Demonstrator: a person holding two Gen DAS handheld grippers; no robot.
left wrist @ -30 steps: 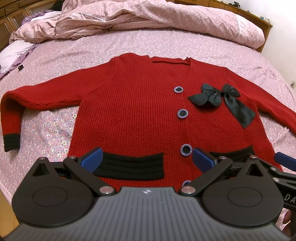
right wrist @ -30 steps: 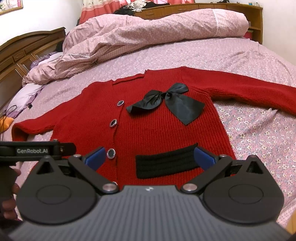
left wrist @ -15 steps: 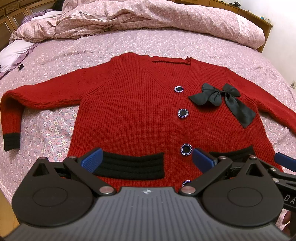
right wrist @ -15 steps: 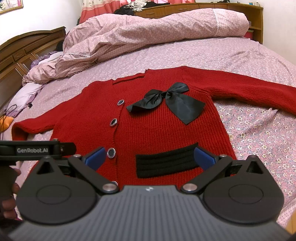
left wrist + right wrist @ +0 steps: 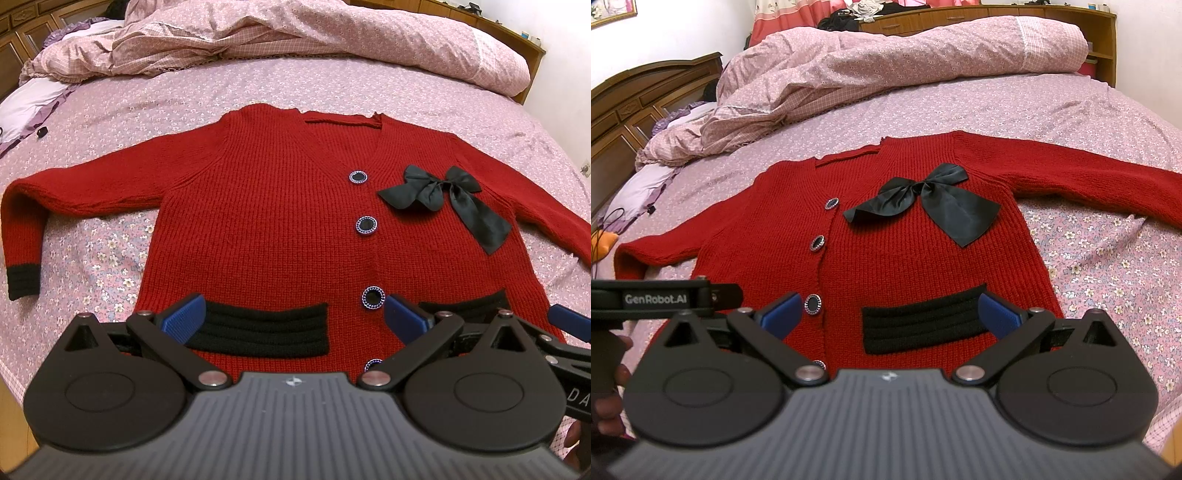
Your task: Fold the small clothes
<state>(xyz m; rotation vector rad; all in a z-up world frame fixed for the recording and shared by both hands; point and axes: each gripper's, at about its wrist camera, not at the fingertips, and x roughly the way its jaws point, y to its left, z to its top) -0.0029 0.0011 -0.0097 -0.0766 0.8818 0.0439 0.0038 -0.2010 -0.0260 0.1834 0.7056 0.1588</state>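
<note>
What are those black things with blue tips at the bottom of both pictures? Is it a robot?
Not quite a robot. A person holds two grabbing tools, one in each hand, and each tool carries a camera looking forward along its fingers. One picture comes from the left gripper, the other from the right gripper. The blue tips are their fingers, spread wide open and holding nothing. Ahead of them, a red knitted cardigan lies flat on a pink flowery bed sheet, sleeves spread out, buttoned up. It has a black satin bow and black pocket bands. A rumpled pink duvet sits farther back. The job is folding the cardigan; it is not folded yet.
</note>
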